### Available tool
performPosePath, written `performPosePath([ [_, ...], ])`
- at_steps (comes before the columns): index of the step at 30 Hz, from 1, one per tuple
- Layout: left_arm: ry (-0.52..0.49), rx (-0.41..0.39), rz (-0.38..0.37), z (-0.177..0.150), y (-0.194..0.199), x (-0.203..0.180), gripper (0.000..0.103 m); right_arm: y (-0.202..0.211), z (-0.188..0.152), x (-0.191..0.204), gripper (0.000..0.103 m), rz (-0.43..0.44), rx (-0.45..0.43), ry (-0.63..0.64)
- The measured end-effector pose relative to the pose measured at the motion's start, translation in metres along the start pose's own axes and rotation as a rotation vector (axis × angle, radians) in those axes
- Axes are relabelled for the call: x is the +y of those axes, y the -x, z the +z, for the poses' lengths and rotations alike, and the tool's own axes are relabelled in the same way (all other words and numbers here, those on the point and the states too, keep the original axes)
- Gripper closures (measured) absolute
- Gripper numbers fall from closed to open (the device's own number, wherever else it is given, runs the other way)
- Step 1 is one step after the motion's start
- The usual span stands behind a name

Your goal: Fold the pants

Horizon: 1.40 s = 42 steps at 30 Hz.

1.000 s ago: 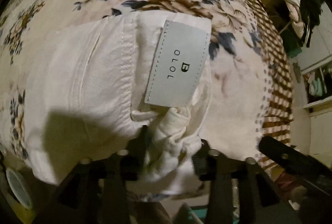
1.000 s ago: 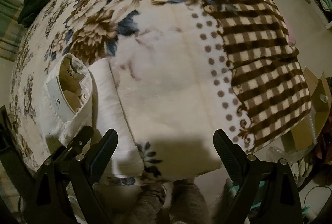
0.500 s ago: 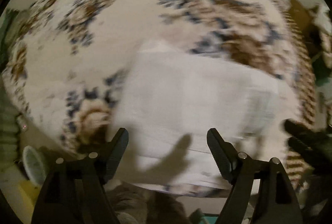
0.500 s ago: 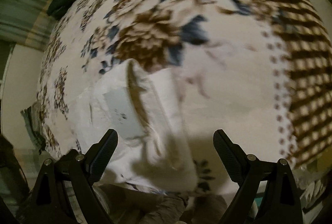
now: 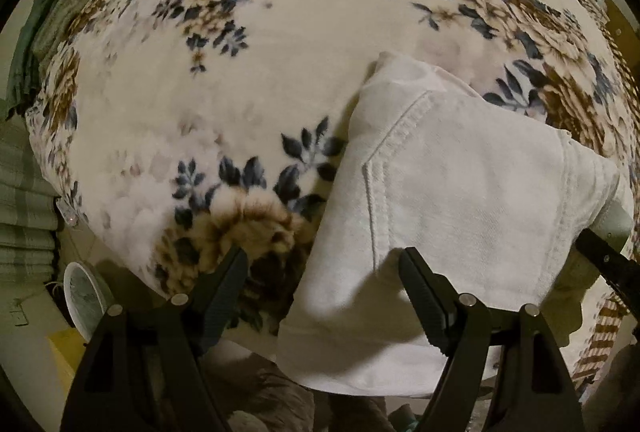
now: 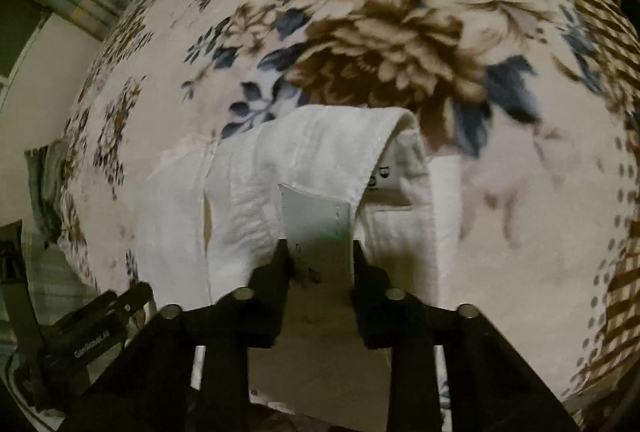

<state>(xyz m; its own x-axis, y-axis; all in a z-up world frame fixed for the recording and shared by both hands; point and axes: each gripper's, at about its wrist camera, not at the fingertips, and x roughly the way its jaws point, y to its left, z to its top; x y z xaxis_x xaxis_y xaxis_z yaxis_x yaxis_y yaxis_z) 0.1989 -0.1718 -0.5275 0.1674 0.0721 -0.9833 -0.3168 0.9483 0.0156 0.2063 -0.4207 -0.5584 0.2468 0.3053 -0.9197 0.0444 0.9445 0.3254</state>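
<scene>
At the near edge of the bed [image 5: 280,44]: right claw [image 6: 320,252] clamped on pants [image 5: 460,192] waistband; left claw [image 5: 324,264] apart, empty. Lift slowly, keeping layers aligned.

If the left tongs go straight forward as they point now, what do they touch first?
Probably the folded white pants, whose near edge already lies between the open left tongs. The floral blanket is beyond them; the depth is unclear.

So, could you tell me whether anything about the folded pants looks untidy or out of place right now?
Yes: the white pants are not flat. Their waistband arches up, open, where the right gripper pinches the grey label. The left gripper is open.
</scene>
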Motion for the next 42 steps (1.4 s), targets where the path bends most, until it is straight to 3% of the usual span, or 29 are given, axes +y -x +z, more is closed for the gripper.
performPosePath([
  [1, 0.002, 0.003, -0.003, 0.002, 0.001, 0.0, 0.027, 0.004, 0.0, -0.003, 0.088, -0.011, -0.01, -0.02],
  [3, 0.015, 0.004, -0.024, 0.004, 0.006, 0.002, 0.026, 0.017, 0.0, -0.013, 0.091, -0.005, -0.021, -0.074],
  [9, 0.05, -0.009, -0.084, 0.015, 0.027, 0.005, 0.026, 0.055, -0.01, -0.027, 0.092, -0.005, -0.023, -0.138],
  [15, 0.051, -0.025, -0.132, 0.034, 0.032, 0.0, 0.026, 0.095, -0.015, -0.065, 0.092, -0.076, -0.063, -0.224],
  [19, 0.051, -0.025, -0.187, 0.051, 0.027, -0.01, 0.027, 0.099, -0.018, -0.106, 0.093, -0.134, -0.052, -0.297],
  [21, 0.036, -0.033, -0.211, 0.06, 0.023, -0.02, 0.026, 0.081, -0.018, -0.126, 0.092, -0.14, 0.012, -0.307],
  [22, 0.025, -0.032, -0.213, 0.063, 0.02, -0.025, 0.027, 0.069, -0.017, -0.132, 0.089, -0.135, 0.053, -0.306],
  [25, -0.014, 0.007, -0.255, 0.076, -0.002, -0.046, 0.027, 0.047, -0.016, -0.15, 0.062, -0.11, 0.123, -0.336],
  [27, -0.022, 0.037, -0.28, 0.083, -0.015, -0.055, 0.027, 0.051, -0.02, -0.161, 0.056, -0.039, 0.128, -0.4],
  [29, -0.005, 0.069, -0.326, 0.09, -0.032, -0.059, 0.027, 0.061, -0.03, -0.171, 0.043, 0.013, 0.102, -0.456],
  [32, 0.007, 0.12, -0.389, 0.098, -0.054, -0.065, 0.028, 0.057, -0.05, -0.185, 0.037, 0.076, 0.134, -0.529],
  [34, 0.004, 0.106, -0.428, 0.1, -0.059, -0.066, 0.05, 0.042, -0.068, -0.196, 0.037, 0.118, 0.196, -0.594],
  [36, -0.009, 0.097, -0.413, 0.1, -0.061, -0.068, 0.053, 0.024, -0.084, -0.205, 0.037, 0.209, 0.253, -0.67],
  [37, -0.02, 0.089, -0.406, 0.099, -0.062, -0.069, 0.056, 0.02, -0.092, -0.208, 0.044, 0.268, 0.228, -0.711],
  [38, -0.032, 0.078, -0.393, 0.098, -0.062, -0.069, 0.058, 0.021, -0.097, -0.209, 0.073, 0.323, 0.178, -0.729],
  [39, -0.035, 0.075, -0.39, 0.099, -0.064, -0.068, 0.061, 0.022, -0.1, -0.209, 0.082, 0.308, 0.169, -0.731],
  [40, -0.034, 0.072, -0.389, 0.099, -0.066, -0.066, 0.063, 0.023, -0.103, -0.21, 0.088, 0.301, 0.159, -0.741],
  [42, -0.021, 0.074, -0.399, 0.103, -0.073, -0.061, 0.064, 0.025, -0.109, -0.217, 0.09, 0.28, 0.153, -0.763],
])
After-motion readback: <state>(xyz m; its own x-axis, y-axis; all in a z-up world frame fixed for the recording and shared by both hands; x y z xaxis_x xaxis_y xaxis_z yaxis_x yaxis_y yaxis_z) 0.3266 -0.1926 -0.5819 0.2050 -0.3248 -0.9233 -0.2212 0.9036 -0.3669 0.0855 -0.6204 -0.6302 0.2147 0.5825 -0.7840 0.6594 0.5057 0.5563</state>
